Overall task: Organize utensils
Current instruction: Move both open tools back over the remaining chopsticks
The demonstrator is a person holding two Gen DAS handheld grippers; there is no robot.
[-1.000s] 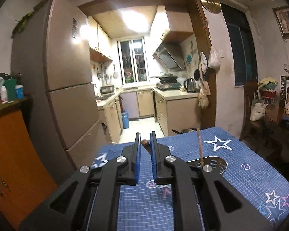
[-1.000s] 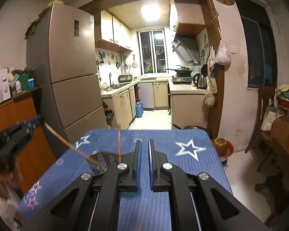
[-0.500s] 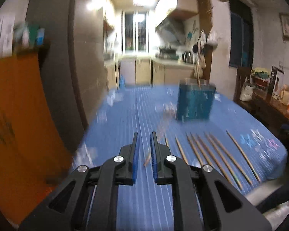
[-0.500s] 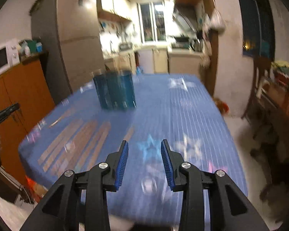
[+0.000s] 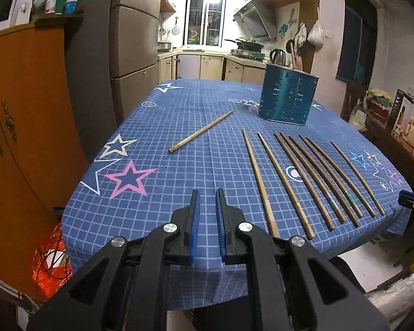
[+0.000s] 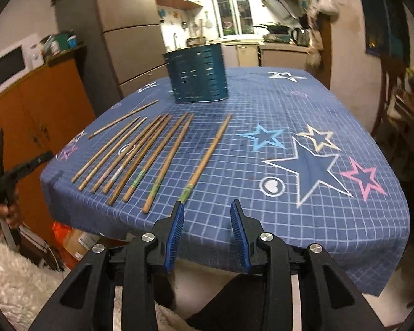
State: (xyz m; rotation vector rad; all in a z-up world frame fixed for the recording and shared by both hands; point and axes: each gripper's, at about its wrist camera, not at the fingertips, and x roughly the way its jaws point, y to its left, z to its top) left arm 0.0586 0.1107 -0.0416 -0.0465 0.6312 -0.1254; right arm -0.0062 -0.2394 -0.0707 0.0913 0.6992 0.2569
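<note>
Several wooden chopsticks (image 5: 314, 173) lie side by side on the blue star tablecloth (image 5: 179, 127); they also show in the right wrist view (image 6: 149, 149). One chopstick (image 5: 201, 131) lies apart, slanted, to their left. A blue perforated utensil holder (image 5: 288, 95) stands upright at the far side, with one stick in it; it shows in the right wrist view (image 6: 197, 75) too. My left gripper (image 5: 207, 195) is nearly shut and empty over the near table edge. My right gripper (image 6: 207, 207) is open and empty, just beyond the nearest chopstick's (image 6: 207, 160) end.
An orange cabinet (image 5: 22, 127) and a tall fridge (image 5: 132, 55) stand left of the table. A dark wooden side table (image 5: 400, 149) with boxes is on the right. A kitchen lies beyond. A chair (image 6: 392, 88) stands at the right in the right wrist view.
Both grippers pulled back from over the holder to the near table edge. The slanted chopstick now lies on the cloth. The right gripper's jaws opened wider.
</note>
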